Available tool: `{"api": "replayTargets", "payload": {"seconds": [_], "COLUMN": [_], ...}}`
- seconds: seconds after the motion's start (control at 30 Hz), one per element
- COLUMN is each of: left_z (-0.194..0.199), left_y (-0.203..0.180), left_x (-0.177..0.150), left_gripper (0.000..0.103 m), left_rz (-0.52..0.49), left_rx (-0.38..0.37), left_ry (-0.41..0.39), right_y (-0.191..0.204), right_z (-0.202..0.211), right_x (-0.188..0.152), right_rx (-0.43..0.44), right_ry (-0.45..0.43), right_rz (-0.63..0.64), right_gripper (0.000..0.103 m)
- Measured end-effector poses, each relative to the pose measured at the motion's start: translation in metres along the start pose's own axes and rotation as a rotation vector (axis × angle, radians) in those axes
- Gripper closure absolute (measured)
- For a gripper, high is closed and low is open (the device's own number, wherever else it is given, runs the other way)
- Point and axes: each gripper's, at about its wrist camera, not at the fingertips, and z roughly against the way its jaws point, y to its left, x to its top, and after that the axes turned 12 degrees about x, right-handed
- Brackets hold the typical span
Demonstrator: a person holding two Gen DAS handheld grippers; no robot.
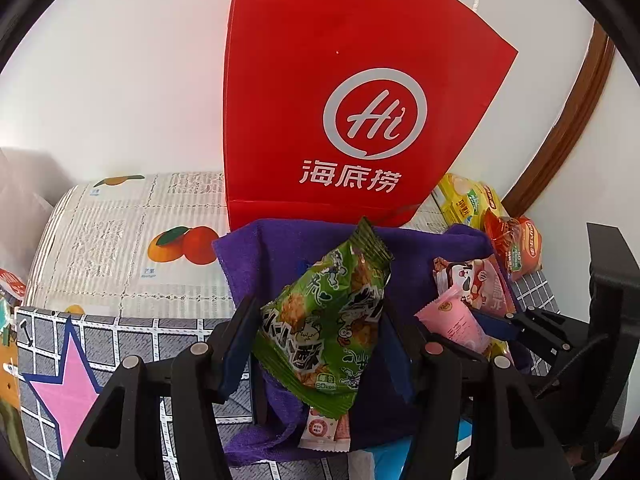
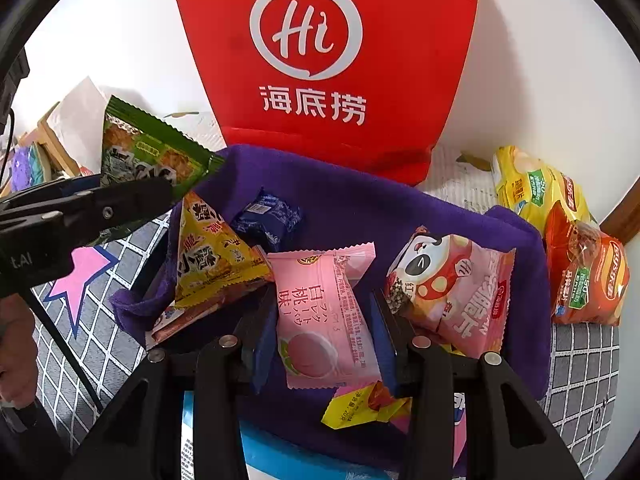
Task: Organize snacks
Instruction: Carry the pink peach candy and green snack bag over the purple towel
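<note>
Left wrist view: my left gripper (image 1: pixel 320 344) is clamped on the green snack packet (image 1: pixel 326 320), pads pressing both side edges. Packet's long axis runs away from me, tilted a bit right; crimped top end points up toward the red paper bag (image 1: pixel 360 92), bottom seal toward the camera. Readable on it: "60kcal" near the bottom corner; the rest is cartoon lettering I can't make out.

Right wrist view: my right gripper (image 2: pixel 326 320) is clamped on the pink packet (image 2: pixel 326 312), long axis pointing straight ahead toward the red bag. Print on it: "白桃味", plus a peach-coloured round picture at the near end.

Both packets sit over the purple cloth (image 2: pixel 340 200). Just right of my right fingers: pink panda packet (image 2: pixel 452 288), marked "Hi". Left of them: yellow triangular packet (image 2: pixel 212 256), and ahead of it a small blue packet (image 2: pixel 268 216). Far right, off the cloth: yellow chip bag (image 2: pixel 536 188) and orange chip bag (image 2: pixel 584 276), brand text too distorted to read.

Red bag straight ahead reads "Hi" and "海底捞".
</note>
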Motion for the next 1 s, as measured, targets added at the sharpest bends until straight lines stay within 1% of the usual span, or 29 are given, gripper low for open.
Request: {"api": "replayTargets", "payload": {"seconds": [0.27, 0.63, 0.8, 1.0], "left_z": [0.001, 0.002, 0.004, 0.005], "left_y": [0.000, -0.003, -0.003, -0.003], "left_x": [0.000, -0.002, -0.001, 0.000], "left_gripper": [0.047, 0.047, 0.047, 0.047], "left_rz": [-0.002, -0.007, -0.005, -0.004], "left_rx": [-0.002, -0.003, -0.003, -0.005], "left_ry": [-0.001, -0.002, -0.002, -0.003], "right_y": [0.001, 0.000, 0.000, -0.002], "right_z": [-0.006, -0.010, -0.013, -0.015], "right_x": [0.001, 0.000, -0.001, -0.001], "right_rx": [-0.002, -0.029, -0.049, -0.049], "right_ry": [0.027, 0.051, 0.055, 0.062], "right_rz": [0.008, 0.002, 0.009, 0.012], "right_gripper": [0.060, 0.060, 0.059, 0.059]}}
